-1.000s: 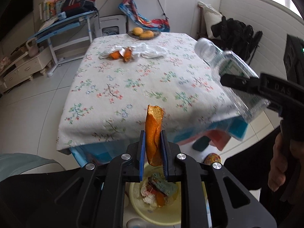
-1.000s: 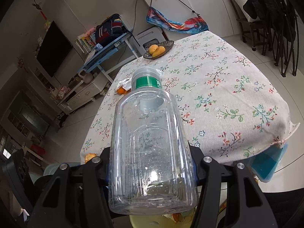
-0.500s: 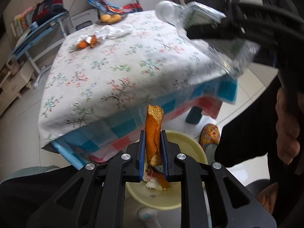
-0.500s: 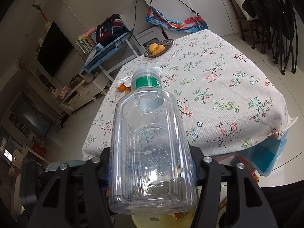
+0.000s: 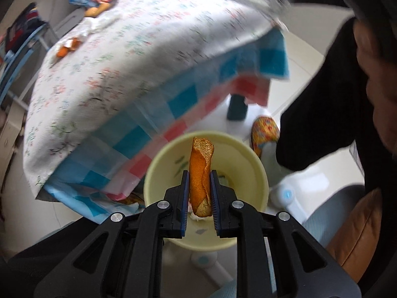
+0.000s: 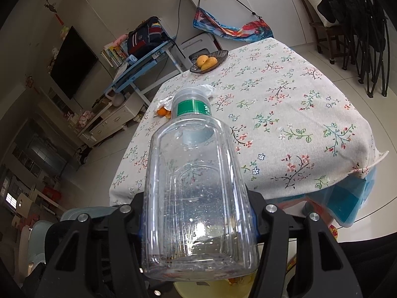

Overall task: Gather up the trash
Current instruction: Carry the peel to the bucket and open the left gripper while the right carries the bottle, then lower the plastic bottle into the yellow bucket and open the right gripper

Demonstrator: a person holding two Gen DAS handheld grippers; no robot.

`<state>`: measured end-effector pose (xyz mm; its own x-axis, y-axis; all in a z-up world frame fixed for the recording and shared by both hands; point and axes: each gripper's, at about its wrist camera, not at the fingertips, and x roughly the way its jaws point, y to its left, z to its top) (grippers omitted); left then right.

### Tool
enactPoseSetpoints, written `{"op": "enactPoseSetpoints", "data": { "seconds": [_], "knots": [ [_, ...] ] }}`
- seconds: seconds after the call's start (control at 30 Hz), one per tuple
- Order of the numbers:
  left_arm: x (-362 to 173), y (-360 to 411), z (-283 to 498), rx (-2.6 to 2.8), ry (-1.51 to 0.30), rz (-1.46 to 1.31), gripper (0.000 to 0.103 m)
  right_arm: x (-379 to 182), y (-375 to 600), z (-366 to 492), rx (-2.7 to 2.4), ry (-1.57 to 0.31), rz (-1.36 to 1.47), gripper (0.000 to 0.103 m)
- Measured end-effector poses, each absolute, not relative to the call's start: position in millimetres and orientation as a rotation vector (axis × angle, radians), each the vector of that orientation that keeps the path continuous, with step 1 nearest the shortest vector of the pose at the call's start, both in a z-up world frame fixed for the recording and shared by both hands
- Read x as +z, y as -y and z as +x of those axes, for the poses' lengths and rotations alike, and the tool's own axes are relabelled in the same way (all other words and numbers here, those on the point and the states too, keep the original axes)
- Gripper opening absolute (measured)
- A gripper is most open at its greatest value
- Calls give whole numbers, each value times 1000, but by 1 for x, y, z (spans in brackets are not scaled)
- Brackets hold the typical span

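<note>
We are pinching orange peel (image 5: 200,176) in left tongs (image 5: 200,193), hanging over yellow bin (image 5: 258,171) beside bench (image 5: 119,57). Aiming to release only while centred over opening. Right tongs (image 6: 198,223) are clamping empty bottle (image 6: 198,186); bottle probably dropping next.

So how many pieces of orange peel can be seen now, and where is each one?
2 places: one orange peel strip held in the left gripper above the yellow bin; one peel pile on the table's far-left edge. More may be hidden in the bin.
</note>
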<state>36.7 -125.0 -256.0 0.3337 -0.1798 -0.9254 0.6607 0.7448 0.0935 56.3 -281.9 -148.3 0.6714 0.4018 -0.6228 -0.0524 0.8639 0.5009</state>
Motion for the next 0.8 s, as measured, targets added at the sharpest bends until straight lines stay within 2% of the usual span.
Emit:
{"op": "enactPoseSetpoints", "data": {
  "seconds": [0.1,0.23,0.33,0.53,0.6,0.8],
  "knots": [
    [-259,128,33,-592,-1111,534,18,-148,282,56,268,-801,474,57],
    [-261,127,34,-592,-1118,540,33,-148,282,55,270,-800,472,57],
    [-261,127,32,-600,-1118,549,40,-148,281,55,270,-801,472,57],
    [-246,118,39,-554,-1075,495,46,-149,281,54,269,-800,469,57],
    [-229,102,49,-474,-1009,418,48,-149,281,53,270,-801,470,57],
    [-173,11,79,-143,-778,-25,68,-152,262,47,319,-839,409,57]
  ]
}}
